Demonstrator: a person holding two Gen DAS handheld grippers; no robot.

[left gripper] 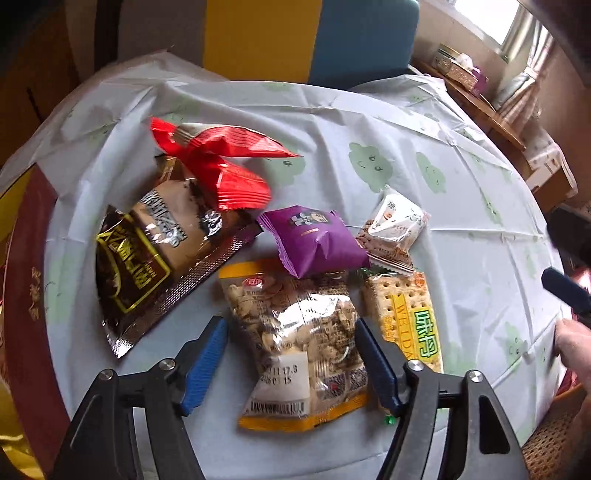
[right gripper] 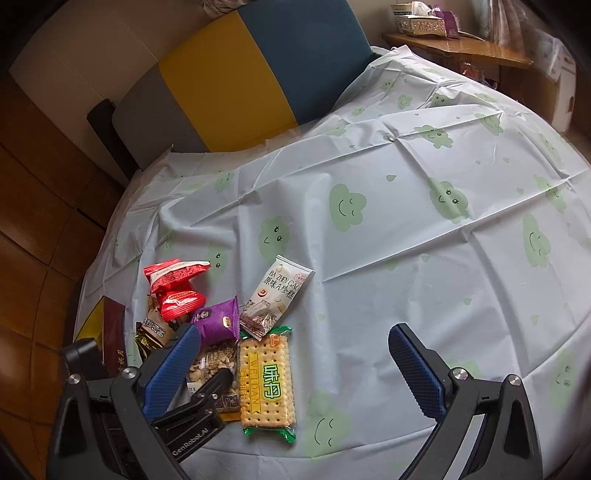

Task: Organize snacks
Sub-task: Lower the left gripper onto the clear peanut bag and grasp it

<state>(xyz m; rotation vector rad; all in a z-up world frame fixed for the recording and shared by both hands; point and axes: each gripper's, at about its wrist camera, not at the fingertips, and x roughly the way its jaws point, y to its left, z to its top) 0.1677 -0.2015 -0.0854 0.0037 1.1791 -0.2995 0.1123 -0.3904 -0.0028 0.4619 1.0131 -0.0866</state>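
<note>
Jaws of both grippers apart, ribbed blue pads [left gripper: 207, 365], crinkly nut packet [left gripper: 295, 343] lying loose between left pair

Round bench under a pale blue plastic cloth [right gripper: 406, 258] printed with green smiling clouds

At twelve o'clock beyond it stands a chair back of grey, yellow and blue panels [right gripper: 236, 74]; at one o'clock a wooden side shelf [right gripper: 454, 50] carries a woven tissue box [right gripper: 424, 22]; at nine o'clock brown floor tiles [right gripper: 40, 206].
</note>
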